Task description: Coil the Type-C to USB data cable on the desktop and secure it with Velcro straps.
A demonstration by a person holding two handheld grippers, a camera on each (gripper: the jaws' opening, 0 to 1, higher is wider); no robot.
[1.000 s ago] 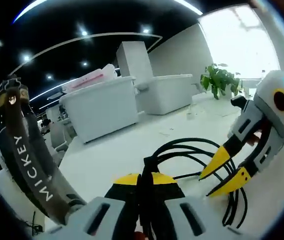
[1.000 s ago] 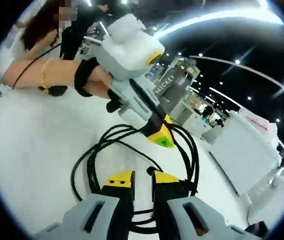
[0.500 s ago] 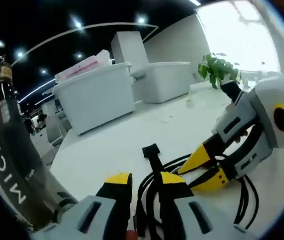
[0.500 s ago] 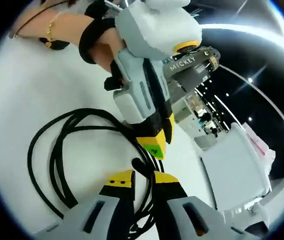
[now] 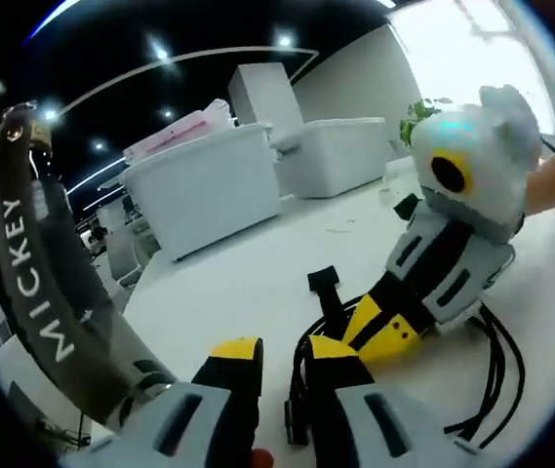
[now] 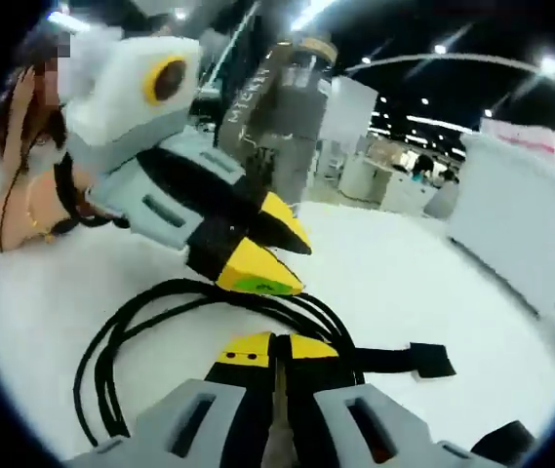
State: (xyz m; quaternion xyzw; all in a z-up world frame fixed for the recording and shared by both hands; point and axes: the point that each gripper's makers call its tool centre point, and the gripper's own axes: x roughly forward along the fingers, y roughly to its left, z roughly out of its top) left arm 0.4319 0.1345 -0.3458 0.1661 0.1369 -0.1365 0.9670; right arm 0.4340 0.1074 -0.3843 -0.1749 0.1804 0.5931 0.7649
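1. Jaws of the left gripper [image 5: 282, 353]: yellow-tipped, spread apart with a clear gap between them; nothing is held. The black cable coils lie against the outer side of the right-hand jaw.
2. Jaws of the right gripper [image 6: 272, 348]: yellow-tipped, pressed together; whether they nip a strand of the cable just ahead cannot be told.
3. Data cable [image 6: 150, 307]: black, coiled in several loops, lying on the worktop directly ahead of the right gripper's jaws and reaching left of them (the loops overlap loosely).
4. Velcro strap [image 6: 418, 360]: black flat tab, on the worktop to the right of the right gripper's jaws, projecting from the coil.
5. Worktop [image 6: 384, 283]: white, smooth.
6. Lanyard [image 5: 38, 283]: dark band lettered MICKEY, left of the left gripper's jaws.
7. Potted plant [image 5: 416, 112]: green, far beyond the jaws.
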